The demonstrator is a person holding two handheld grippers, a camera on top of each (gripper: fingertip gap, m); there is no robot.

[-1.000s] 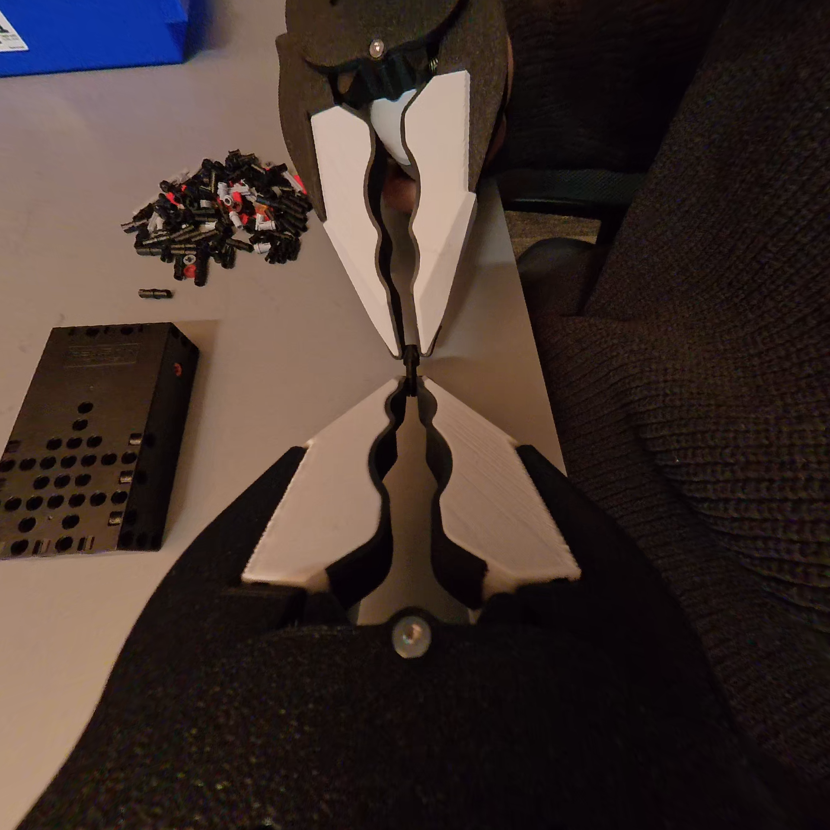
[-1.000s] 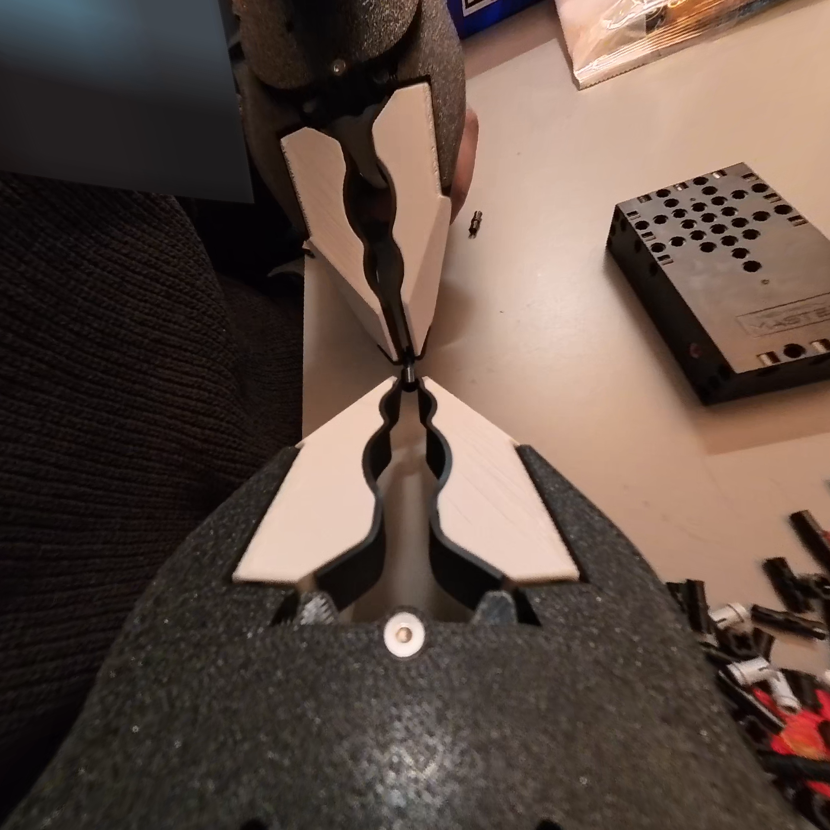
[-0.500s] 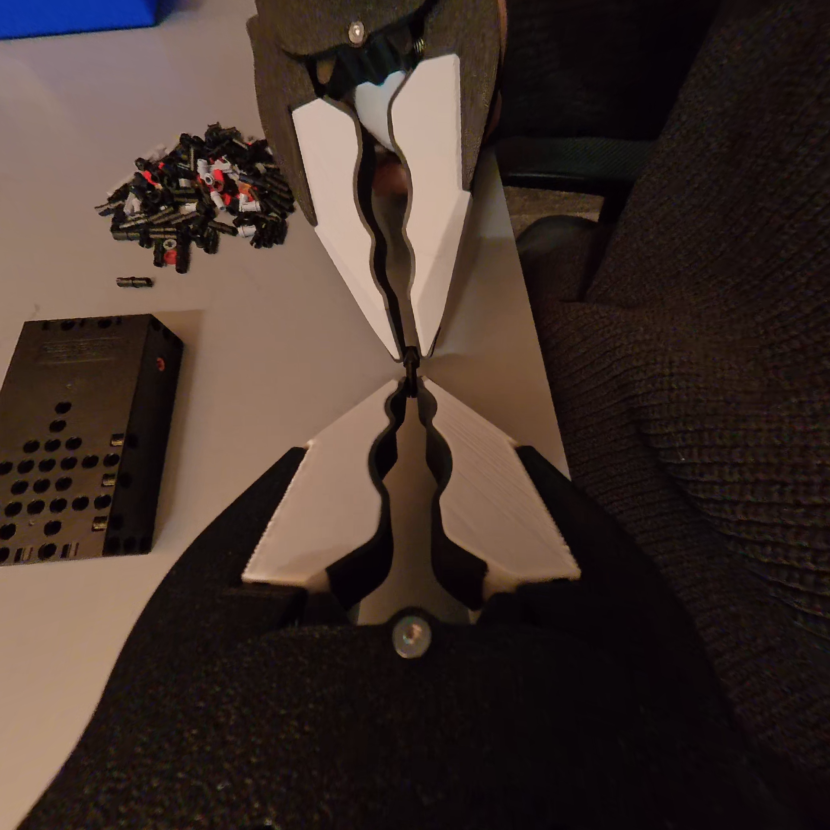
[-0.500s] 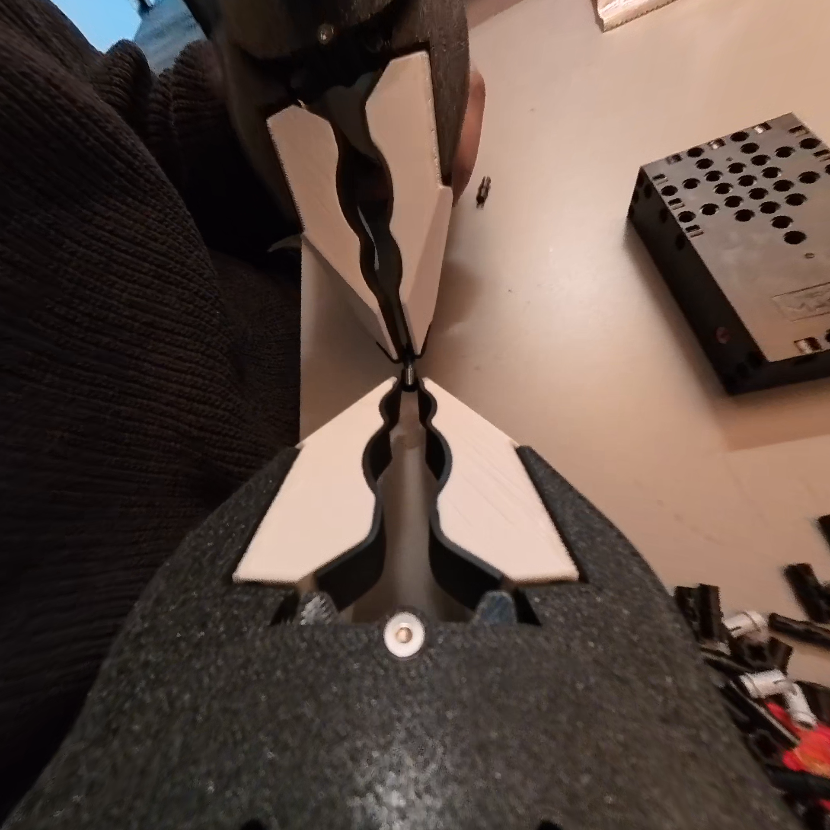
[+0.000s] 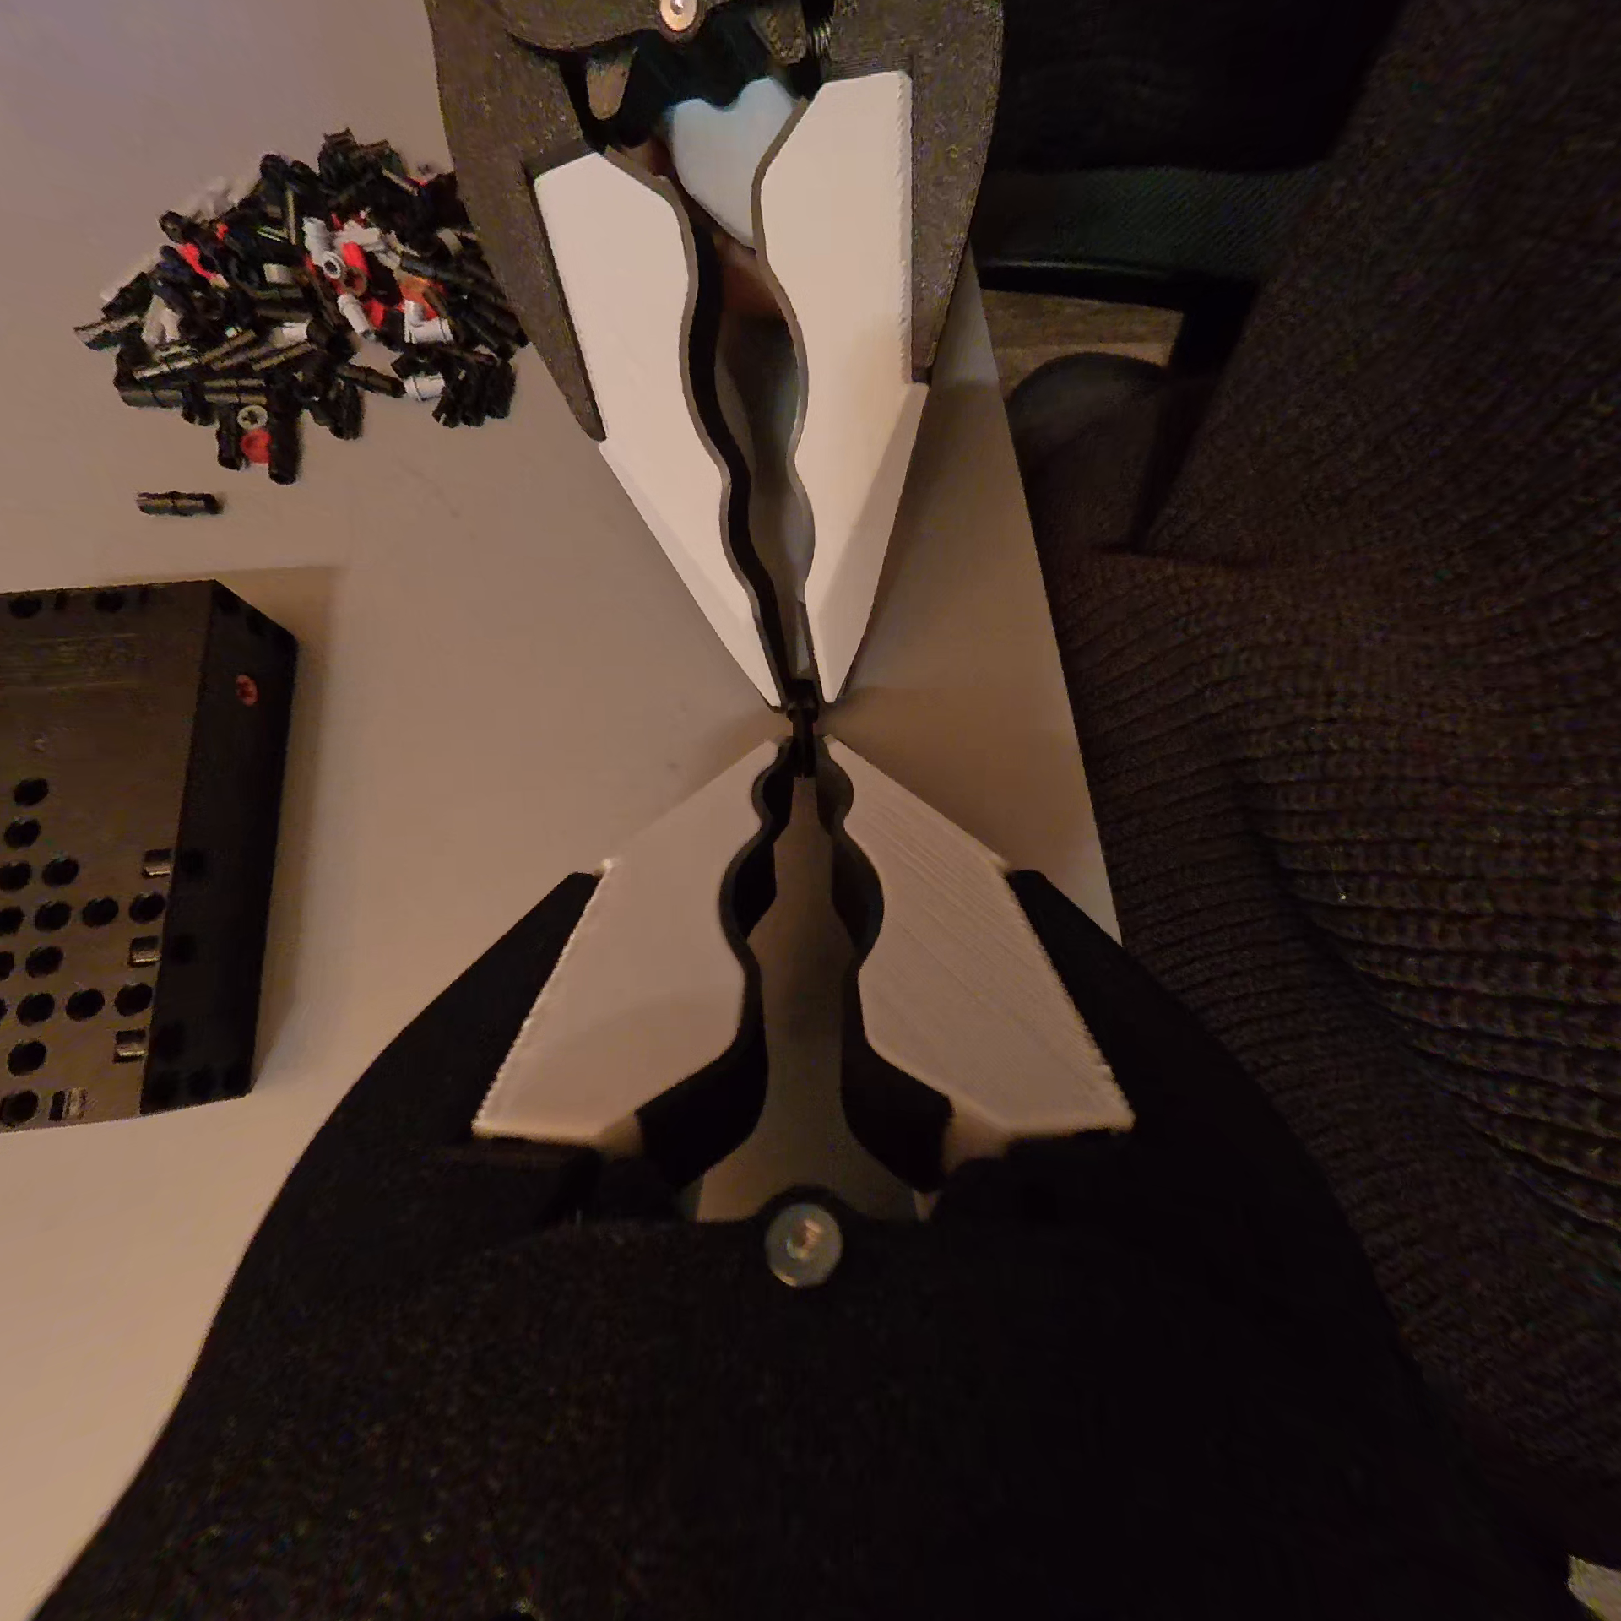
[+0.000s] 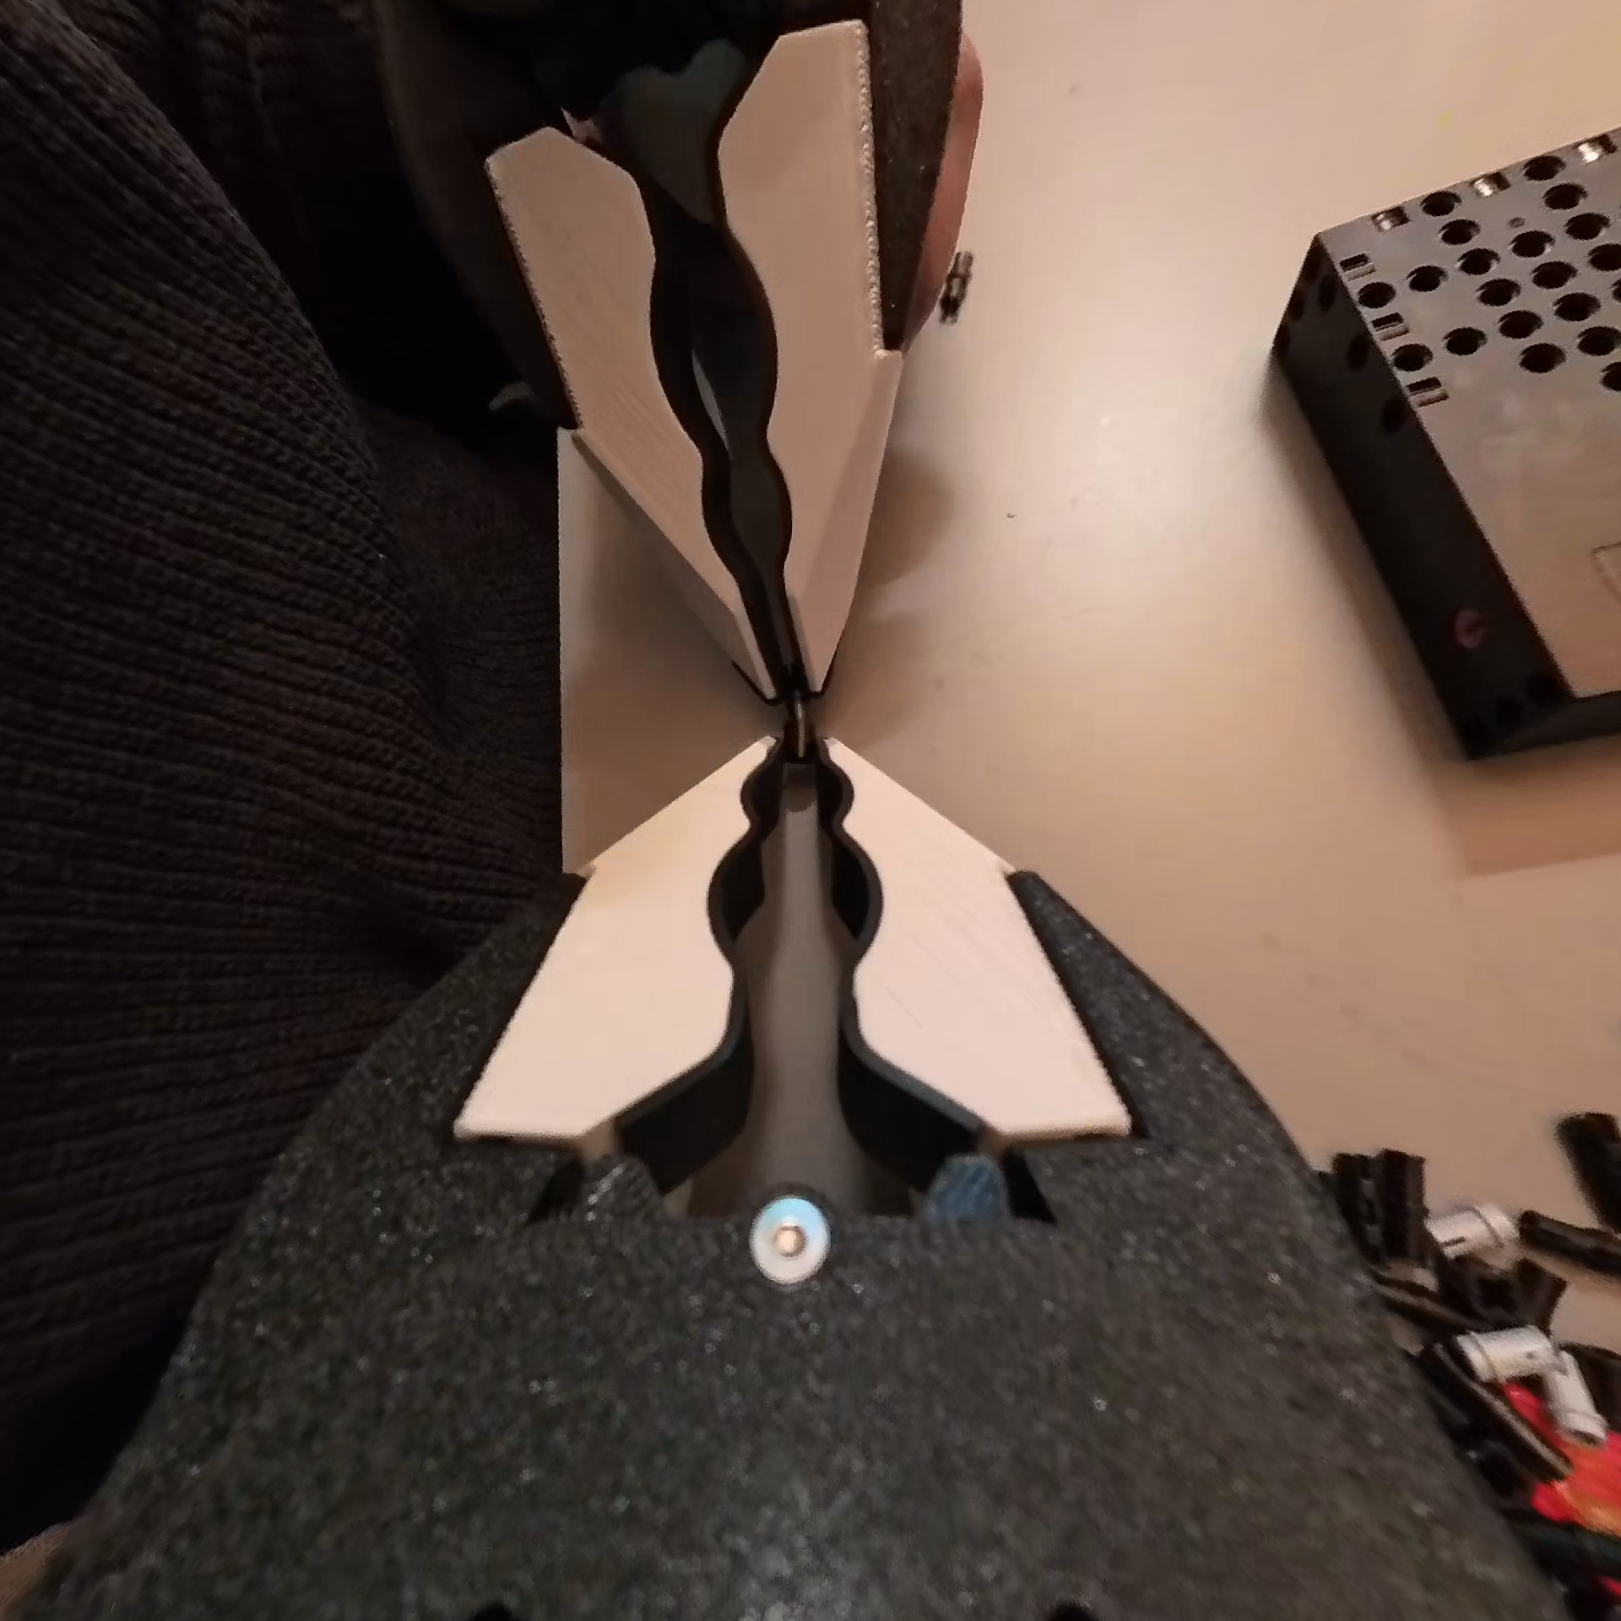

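Note:
My left gripper (image 5: pixel 800 756) and my right gripper (image 6: pixel 796 746) meet tip to tip above the table's near edge. Both are shut on a small black pin (image 5: pixel 800 724), each pinching one end; the pin also shows in the right wrist view (image 6: pixel 798 721). The right gripper (image 5: pixel 800 697) points at me in the left wrist view, and the left gripper (image 6: pixel 794 695) does the same in the right wrist view. Most of the pin is hidden by the fingertips.
A black block with many round holes (image 5: pixel 132 833) (image 6: pixel 1491 395) lies on the pale table (image 5: pixel 482 702). A pile of small black, grey and red pins (image 5: pixel 298 289) (image 6: pixel 1491 1272) and a lone black pin (image 5: pixel 175 503) lie nearby. A person's dark knit sweater (image 5: pixel 1360 789) (image 6: pixel 219 614) borders the table edge. Both grippers' tips are close together, under 4 cm apart.
Both grippers stay shut tip to tip on the pin. They have shifted and tilted together, so the block and the pile have slid towards the edges of both views.

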